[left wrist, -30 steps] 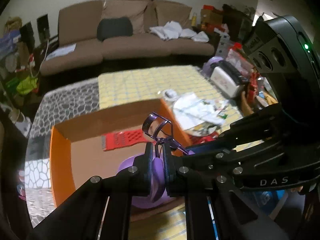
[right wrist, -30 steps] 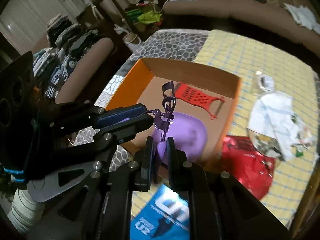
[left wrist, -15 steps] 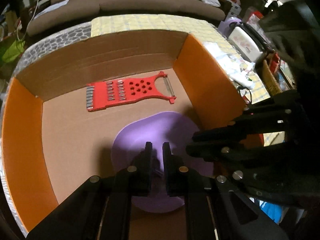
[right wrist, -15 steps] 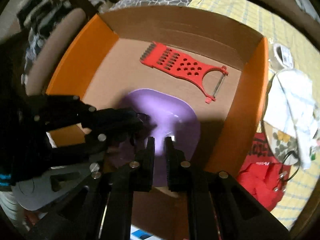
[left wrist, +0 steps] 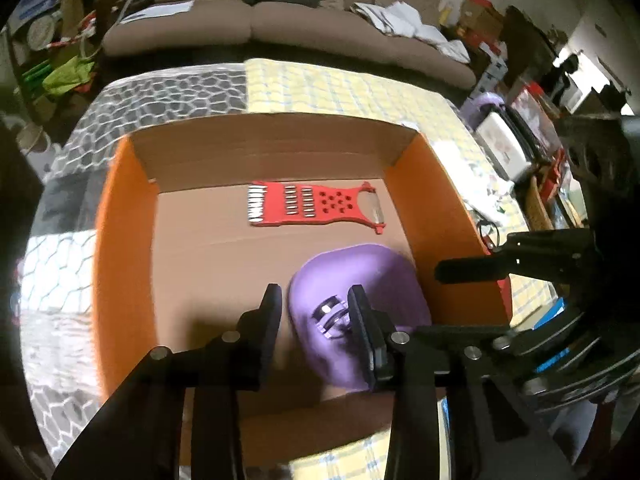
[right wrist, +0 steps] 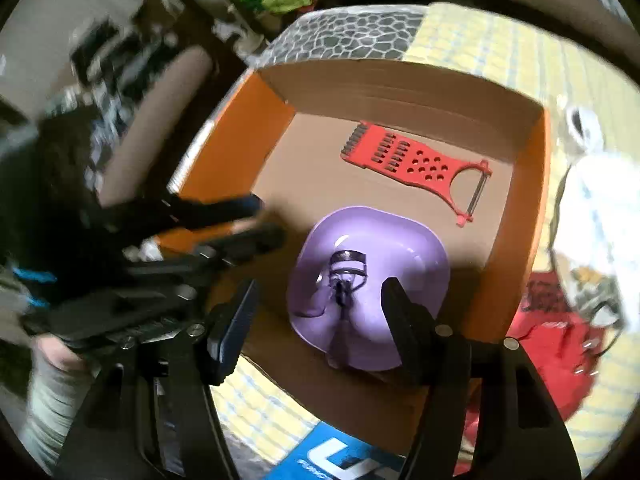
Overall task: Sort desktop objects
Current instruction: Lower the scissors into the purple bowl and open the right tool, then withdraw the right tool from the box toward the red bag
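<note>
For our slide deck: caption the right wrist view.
Open right gripper above an eyelash curler lying in the purple bowl.

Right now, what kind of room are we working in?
Most likely a lived-in living room: a brown sofa behind the table, laundry heaped on it, and clutter along the walls around the cardboard box.

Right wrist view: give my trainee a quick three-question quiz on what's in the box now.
1. True or false: the purple eyelash curler lies inside the purple plastic bowl.
2. What lies flat on the floor of the orange-walled cardboard box beyond the bowl? A) a red plastic grater-peeler B) a blue book C) a white cloth
3. Is the right gripper open or shut?

Key: 1 true; 2 A; 3 open, clamping nothing.
</note>
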